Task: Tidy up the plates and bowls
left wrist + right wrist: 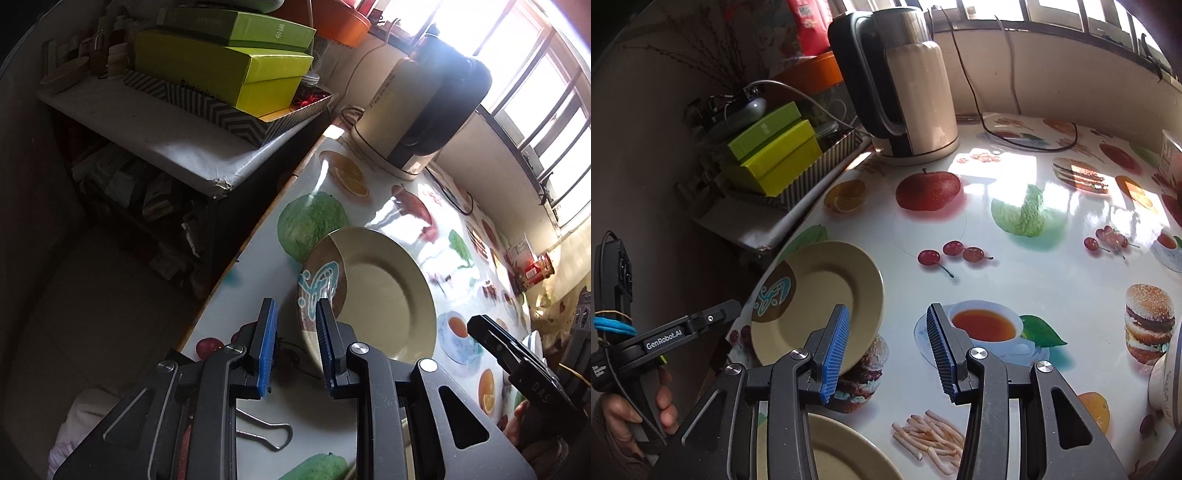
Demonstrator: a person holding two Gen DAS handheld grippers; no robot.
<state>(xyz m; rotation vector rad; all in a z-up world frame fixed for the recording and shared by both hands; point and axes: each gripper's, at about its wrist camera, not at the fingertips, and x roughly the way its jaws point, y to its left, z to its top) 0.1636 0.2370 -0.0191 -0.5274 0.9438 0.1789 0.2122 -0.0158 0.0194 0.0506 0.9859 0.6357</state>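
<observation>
Hovering over the table's left edge, the left gripper (295, 303) had its blue pads set narrowly apart, and the patterned rim of a beige plate (380, 295) sat in the gap beside one pad; cannot tell whether the claw actually pinched it or was just slack around it. That plate was at the table's (258, 258) left edge, and in the right wrist view it looked tilted, its far side raised above the printed cloth. The left hand (631, 413) was wrapped around that gripper's handle off the table's left edge. The right gripper (887, 308) was open, jaws well apart with nothing between them, over the teacup print near the table's front edge; its left pad overlapped the plate's rim in view, contact unclear. A second beige plate (846, 450) lay flat at the front edge, under the right gripper's body. A bowl (1163, 387) sat at the right edge, mostly cut off. A kettle (413, 110) stood at the table's back-left corner by the window, cord trailing along the back edge. Green boxes (221, 62) were stacked on a separate shelf beside the left edge. A binder clip (266, 432) lay on the table below the left gripper.
</observation>
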